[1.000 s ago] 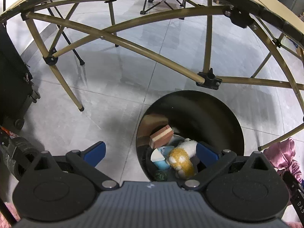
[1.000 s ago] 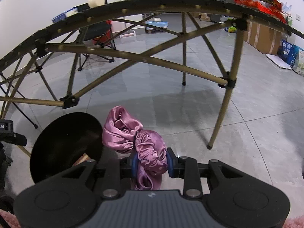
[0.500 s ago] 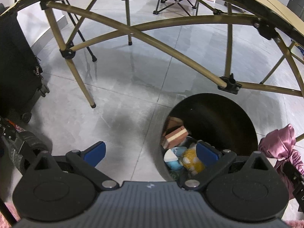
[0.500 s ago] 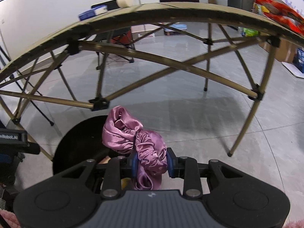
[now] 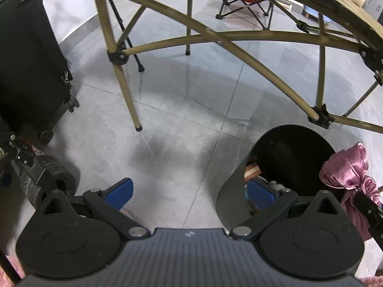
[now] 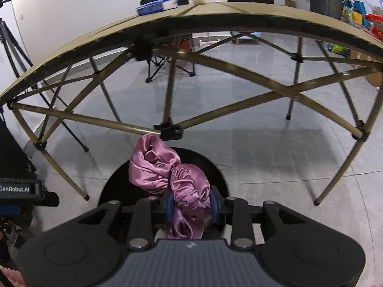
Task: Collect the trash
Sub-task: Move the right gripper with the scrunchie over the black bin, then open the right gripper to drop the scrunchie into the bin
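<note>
- Holding: my right hand-held gripper [image 6: 191, 206], jaws clamped on a bunched pink satin cloth [image 6: 172, 174]; the bundle stands up out of the pads, with a tail hanging below them.
- Target: black round bin [image 6: 215, 169] on the grey tiled floor [image 6: 275, 153], directly beyond and under the cloth in the right wrist view; its dark mouth shows on both sides of the fabric.
- Key relation: the cloth sits between my right hand-held gripper and the bin opening, near the middle of the mouth as far as I can judge; whether it is fully inside the rim line I cannot tell.
- Second hand: my left hand-held gripper [image 5: 189, 192], jaws wide apart and holding nothing, to the left of the bin, with bare floor between its pads.
- Nearer hand: the right, by my reading; the left plays no part in this drop.
- Bin contents: a brown-and-pink block [image 5: 251, 171] just visible at the near wall in the left wrist view; the rest is hidden.
- Surroundings: folding table [image 6: 215, 21] overhead and beyond, its crossed legs close behind the bin; black suitcase [image 5: 28, 59] far left.
- Step, as I judge it: release over the bin, not yet done.
</note>
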Action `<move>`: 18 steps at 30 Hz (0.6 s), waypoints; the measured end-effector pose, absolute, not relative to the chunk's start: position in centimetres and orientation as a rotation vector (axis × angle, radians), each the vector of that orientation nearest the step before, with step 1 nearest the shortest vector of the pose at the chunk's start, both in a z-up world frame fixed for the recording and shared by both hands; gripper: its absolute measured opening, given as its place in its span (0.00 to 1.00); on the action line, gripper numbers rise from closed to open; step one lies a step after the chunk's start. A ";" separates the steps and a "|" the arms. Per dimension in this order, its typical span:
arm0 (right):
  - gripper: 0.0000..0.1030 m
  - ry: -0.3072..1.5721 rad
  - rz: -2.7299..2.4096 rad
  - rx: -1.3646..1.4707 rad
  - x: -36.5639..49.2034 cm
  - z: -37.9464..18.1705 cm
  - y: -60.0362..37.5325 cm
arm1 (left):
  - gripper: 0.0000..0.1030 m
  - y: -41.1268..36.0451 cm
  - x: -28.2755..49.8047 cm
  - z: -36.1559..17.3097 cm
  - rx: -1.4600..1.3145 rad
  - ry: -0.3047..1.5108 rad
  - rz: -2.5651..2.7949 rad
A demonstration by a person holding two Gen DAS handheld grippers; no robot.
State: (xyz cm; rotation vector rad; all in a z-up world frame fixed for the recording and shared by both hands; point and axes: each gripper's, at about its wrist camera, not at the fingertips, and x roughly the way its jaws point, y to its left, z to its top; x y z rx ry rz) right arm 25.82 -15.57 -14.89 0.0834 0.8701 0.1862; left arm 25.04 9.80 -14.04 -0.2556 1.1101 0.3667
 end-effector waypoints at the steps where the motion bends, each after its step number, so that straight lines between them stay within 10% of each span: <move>1: 0.28 0.873 0.191 0.080 26.0 -15.0 -15.2 | 1.00 10.1 24.9 -14.1 -0.259 1.111 0.371; 13: 0.29 0.918 0.212 0.074 27.6 -16.1 -12.2 | 1.00 12.4 23.9 -14.2 -0.289 1.111 0.394; 16: 0.39 0.932 0.221 0.077 27.8 -16.3 -11.8 | 1.00 12.3 23.8 -14.1 -0.289 1.106 0.383; 18: 0.63 0.931 0.226 0.081 28.0 -16.4 -11.6 | 1.00 12.2 23.7 -14.0 -0.288 1.105 0.376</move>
